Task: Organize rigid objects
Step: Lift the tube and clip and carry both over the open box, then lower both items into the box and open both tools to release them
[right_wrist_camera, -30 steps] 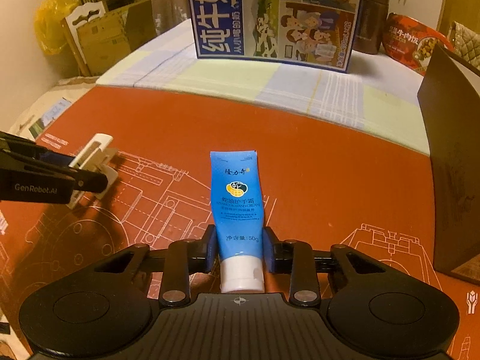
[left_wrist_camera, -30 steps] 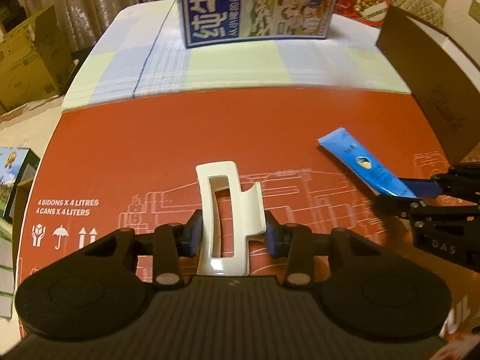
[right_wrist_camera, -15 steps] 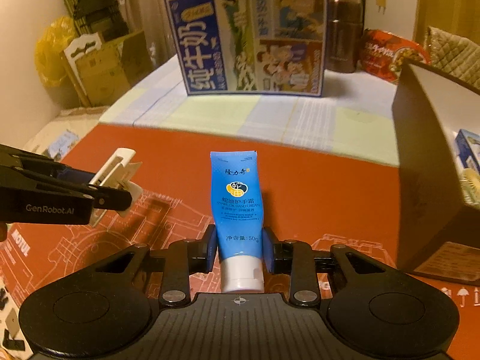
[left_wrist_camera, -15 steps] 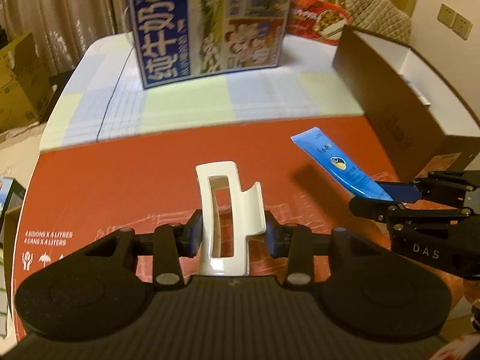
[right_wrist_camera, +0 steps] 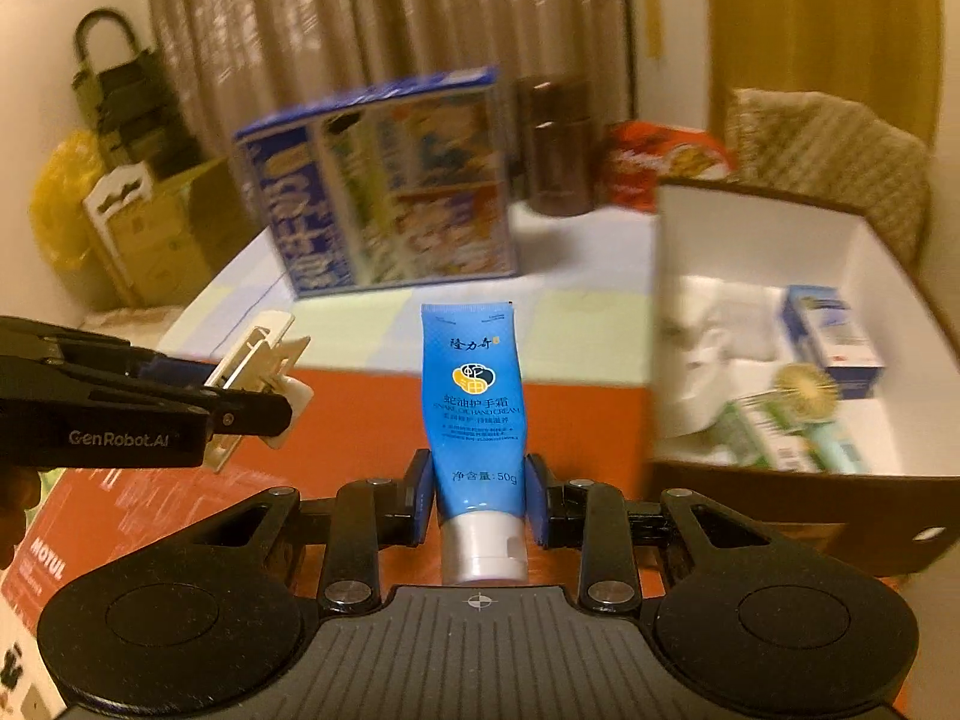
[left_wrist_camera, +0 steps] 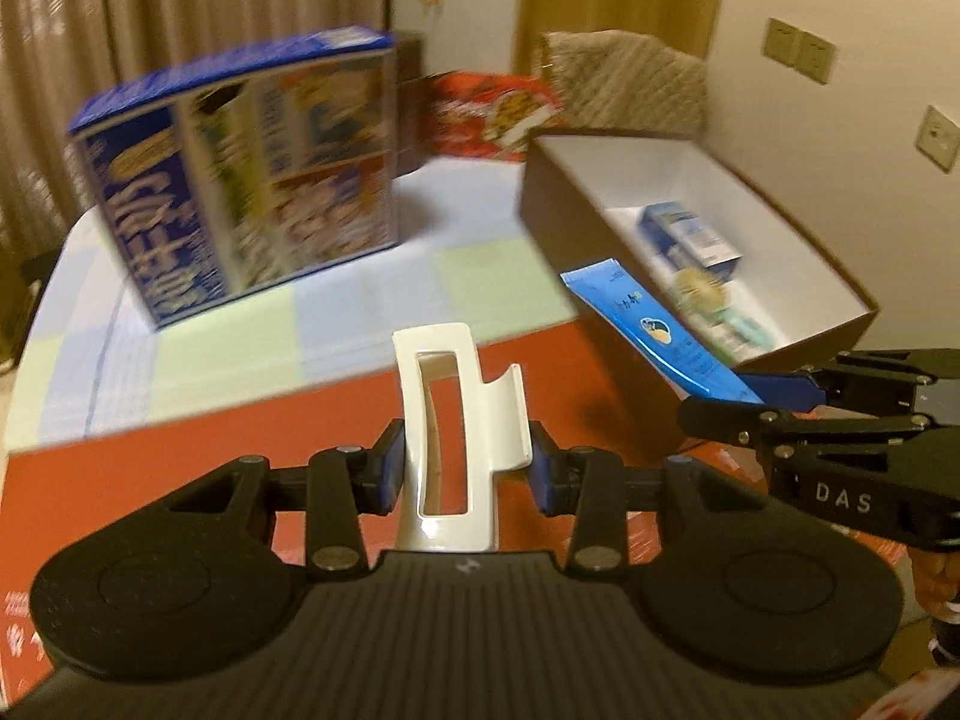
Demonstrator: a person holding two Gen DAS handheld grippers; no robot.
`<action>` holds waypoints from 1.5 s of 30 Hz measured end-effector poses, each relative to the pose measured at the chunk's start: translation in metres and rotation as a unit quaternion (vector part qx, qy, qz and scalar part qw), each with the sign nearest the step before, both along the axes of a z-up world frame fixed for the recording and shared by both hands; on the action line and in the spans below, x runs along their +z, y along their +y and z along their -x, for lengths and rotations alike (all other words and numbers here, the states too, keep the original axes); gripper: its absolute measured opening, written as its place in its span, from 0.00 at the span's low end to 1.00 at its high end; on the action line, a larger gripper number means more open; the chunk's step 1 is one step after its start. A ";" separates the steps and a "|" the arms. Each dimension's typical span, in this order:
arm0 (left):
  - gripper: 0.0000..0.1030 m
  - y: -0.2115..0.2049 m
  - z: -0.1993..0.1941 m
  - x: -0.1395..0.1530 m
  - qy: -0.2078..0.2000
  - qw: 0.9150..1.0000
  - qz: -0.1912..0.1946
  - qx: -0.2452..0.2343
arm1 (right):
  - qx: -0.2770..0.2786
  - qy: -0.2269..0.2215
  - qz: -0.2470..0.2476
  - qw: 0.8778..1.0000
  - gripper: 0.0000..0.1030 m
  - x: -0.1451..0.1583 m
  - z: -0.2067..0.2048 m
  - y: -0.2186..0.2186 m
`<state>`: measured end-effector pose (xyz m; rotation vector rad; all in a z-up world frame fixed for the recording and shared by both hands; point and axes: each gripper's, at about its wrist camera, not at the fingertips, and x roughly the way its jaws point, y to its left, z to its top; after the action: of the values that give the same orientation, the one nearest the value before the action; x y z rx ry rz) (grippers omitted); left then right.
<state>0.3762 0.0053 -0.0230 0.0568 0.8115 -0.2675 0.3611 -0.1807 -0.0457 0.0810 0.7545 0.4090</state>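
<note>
Two tools, both full. My left tool (left_wrist_camera: 462, 474) is clamped on a glossy white plastic claw hair clip (left_wrist_camera: 456, 420), its blue pads pressing the clip's sides while the clip stands up out of the jaws, clear of the bench. My right tool (right_wrist_camera: 477, 498) is closed on a bright blue hand-cream tube with a white cap (right_wrist_camera: 474, 408); the pads squeeze it just above the cap, cap toward me and the flat crimped end pointing away. Each tool shows in the other's view: from the right wrist the left one comes in from the left edge with the white clip in it, and from the left wrist the right one sits at the right edge with the blue tube slanting up to the left.

Below both lies the red printed cardboard sheet (right_wrist_camera: 360, 408) covering the bench, and past it a pale checked cloth (left_wrist_camera: 240, 336). To the right stands an open brown cardboard box with a white inside (right_wrist_camera: 780, 252), holding a small blue-and-white carton (right_wrist_camera: 831, 339) and other packets too blurred to make out. Farther back stands a large blue printed carton (left_wrist_camera: 240, 180), blurred, with a red snack packet (left_wrist_camera: 486, 114) behind it.
</note>
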 end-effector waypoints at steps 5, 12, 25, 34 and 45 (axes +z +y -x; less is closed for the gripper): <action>0.34 -0.050 -0.014 0.011 -0.011 0.999 0.009 -0.035 | -0.041 -0.012 -0.002 0.999 0.27 0.014 -0.007 -0.050; 0.34 -0.109 -0.037 0.020 -0.019 0.998 0.017 -0.063 | -0.069 -0.029 0.005 0.997 0.27 0.024 -0.025 -0.107; 0.34 -0.183 -0.086 0.010 -0.002 0.997 0.002 -0.081 | -0.105 -0.012 0.026 0.994 0.27 0.004 -0.068 -0.183; 0.34 -0.204 -0.115 -0.005 0.020 0.997 -0.012 -0.080 | -0.114 0.010 0.046 0.992 0.27 -0.018 -0.100 -0.207; 0.34 -0.216 -0.137 -0.016 0.036 0.996 -0.018 -0.077 | -0.103 0.014 0.069 0.992 0.27 -0.031 -0.124 -0.211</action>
<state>0.5127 -0.2105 -0.0387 0.1443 0.8849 -0.4021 0.4849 -0.3915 -0.0771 0.0353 0.7907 0.1586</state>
